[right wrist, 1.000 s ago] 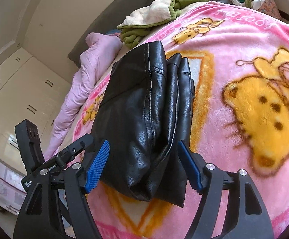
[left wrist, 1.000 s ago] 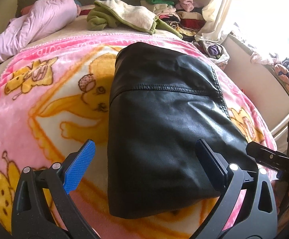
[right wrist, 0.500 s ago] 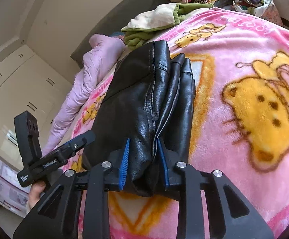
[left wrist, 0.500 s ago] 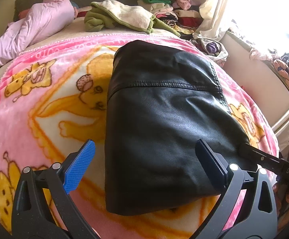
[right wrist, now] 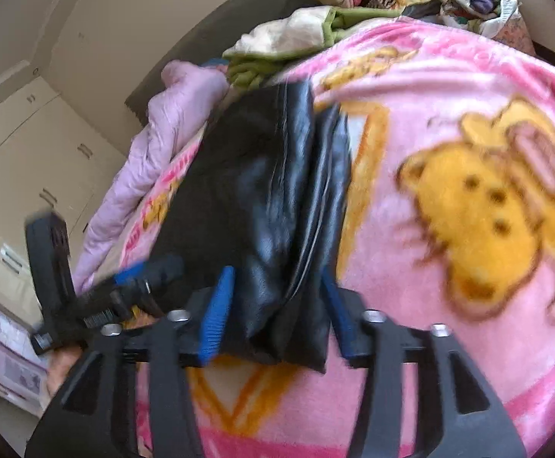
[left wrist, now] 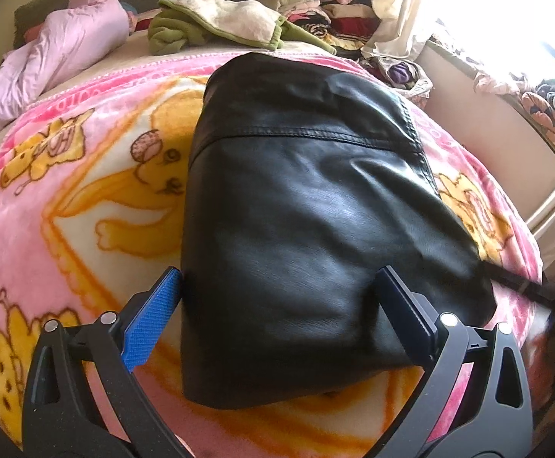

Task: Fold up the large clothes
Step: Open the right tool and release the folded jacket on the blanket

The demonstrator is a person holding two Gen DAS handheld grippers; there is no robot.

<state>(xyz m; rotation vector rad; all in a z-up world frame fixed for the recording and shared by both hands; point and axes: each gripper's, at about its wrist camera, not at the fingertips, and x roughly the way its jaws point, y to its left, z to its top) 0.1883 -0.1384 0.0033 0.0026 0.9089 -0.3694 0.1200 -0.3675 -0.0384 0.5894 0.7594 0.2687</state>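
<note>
A folded black leather jacket [left wrist: 308, 198] lies on the pink cartoon blanket [left wrist: 86, 191], its near end toward me. My left gripper [left wrist: 277, 273] hovers over that near end, wide open, its blue pads [left wrist: 151, 316] on either side of the jacket and not pressing it. In the right wrist view the jacket's layered side edge [right wrist: 285, 229] sits between the fingers of my right gripper [right wrist: 277, 273]. Those jaws are opening and the pads stand just off the leather. The left gripper [right wrist: 139, 278] shows blurred at the jacket's left, with a hand under it.
A lilac padded jacket [left wrist: 48, 53] and a green-and-cream garment [left wrist: 220, 23] lie at the head of the bed. Piled clothes [left wrist: 334, 11] fill the far right corner. The bed's right edge drops to a pale wall [left wrist: 487, 145]. White cupboards [right wrist: 29, 145] stand on the left.
The right gripper closed on the jacket's side edge half a second ago and has now spread apart again. The left gripper stayed wide open over the near end, barely moving.
</note>
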